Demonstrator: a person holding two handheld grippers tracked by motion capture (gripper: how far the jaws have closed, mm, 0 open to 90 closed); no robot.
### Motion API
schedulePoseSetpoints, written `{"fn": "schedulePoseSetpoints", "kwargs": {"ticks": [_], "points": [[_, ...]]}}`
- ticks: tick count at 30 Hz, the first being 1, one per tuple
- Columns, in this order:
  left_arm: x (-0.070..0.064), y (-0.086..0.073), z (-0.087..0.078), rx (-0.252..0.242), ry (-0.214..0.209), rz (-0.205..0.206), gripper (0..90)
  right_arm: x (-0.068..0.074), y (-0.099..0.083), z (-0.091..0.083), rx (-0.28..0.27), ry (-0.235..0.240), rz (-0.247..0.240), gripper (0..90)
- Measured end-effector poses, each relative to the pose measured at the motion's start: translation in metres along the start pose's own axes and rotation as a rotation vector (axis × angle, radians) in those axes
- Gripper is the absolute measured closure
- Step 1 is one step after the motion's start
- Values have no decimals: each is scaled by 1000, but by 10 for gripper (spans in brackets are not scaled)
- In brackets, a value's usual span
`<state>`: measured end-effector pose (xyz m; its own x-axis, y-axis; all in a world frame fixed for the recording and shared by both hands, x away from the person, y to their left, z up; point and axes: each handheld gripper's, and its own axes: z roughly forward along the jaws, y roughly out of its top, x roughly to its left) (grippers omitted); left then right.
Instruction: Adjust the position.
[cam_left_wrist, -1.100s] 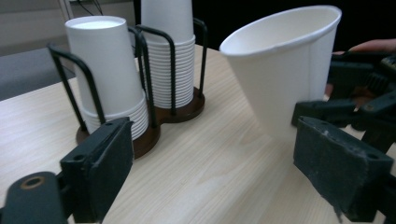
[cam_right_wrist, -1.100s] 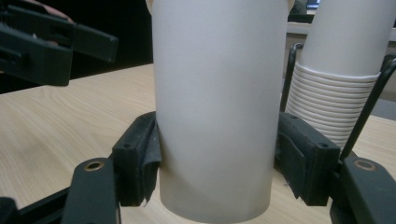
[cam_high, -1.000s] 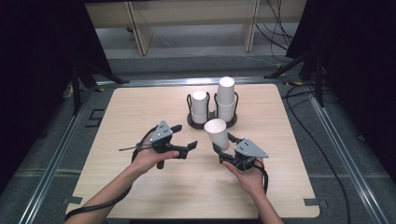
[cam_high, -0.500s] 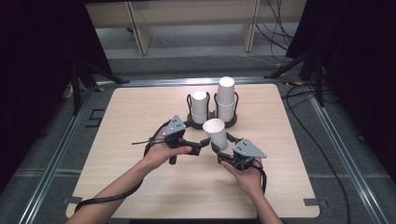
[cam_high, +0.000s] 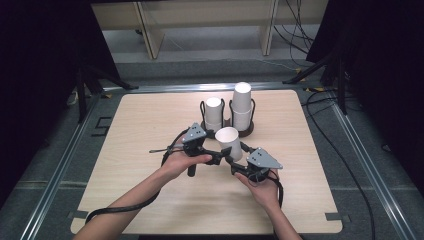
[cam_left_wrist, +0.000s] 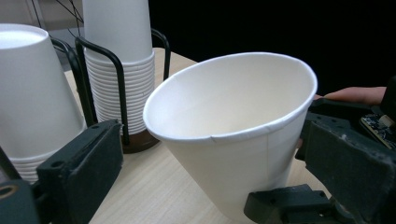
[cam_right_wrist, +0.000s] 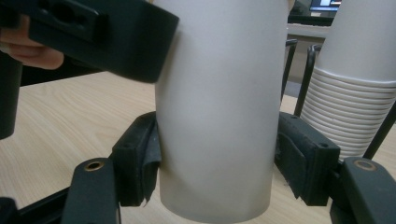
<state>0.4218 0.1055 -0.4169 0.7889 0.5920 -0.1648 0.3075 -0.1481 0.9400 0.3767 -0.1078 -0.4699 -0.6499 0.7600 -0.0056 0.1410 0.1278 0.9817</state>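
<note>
Here, a white paper cup (cam_high: 229, 141) sits mouth-up and tilted near the centre of the worktop (cam_high: 125, 130), pinched low on its wall by the fingers (cam_right_wrist: 135, 163) of the right gripper (cam_high: 239, 159); its inside looks empty. The left gripper (cam_high: 216, 156), at the cup's 9 o'clock, has its fingers (cam_left_wrist: 81, 175) spread on either side of the cup, apart from it. At 12 o'clock, a black wire holder (cam_high: 227, 117) carries two stacks of upturned cups: a short stack (cam_high: 213, 113) and a taller stack (cam_high: 242, 105).
</note>
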Motion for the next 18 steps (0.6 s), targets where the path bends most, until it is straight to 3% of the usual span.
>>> {"fn": "schedulePoseSetpoints", "kwargs": {"ticks": [7, 11, 15, 17, 18], "points": [[1, -1, 6, 4, -11, -48, 43, 1, 1, 1, -5, -1, -9, 354], [2, -1, 8, 2, -27, -54, 50, 2, 1, 3, -22, -10, 2, 354], [3, -1, 10, 8, -33, -66, 55, 1, 2, 1, 0, 1, -13, 354], [3, -1, 10, 15, -34, -66, 66, 1, 1, 4, -31, 14, -18, 354], [3, -1, 11, 15, -36, -66, 71, 2, 1, 3, -9, 2, -16, 354]]}}
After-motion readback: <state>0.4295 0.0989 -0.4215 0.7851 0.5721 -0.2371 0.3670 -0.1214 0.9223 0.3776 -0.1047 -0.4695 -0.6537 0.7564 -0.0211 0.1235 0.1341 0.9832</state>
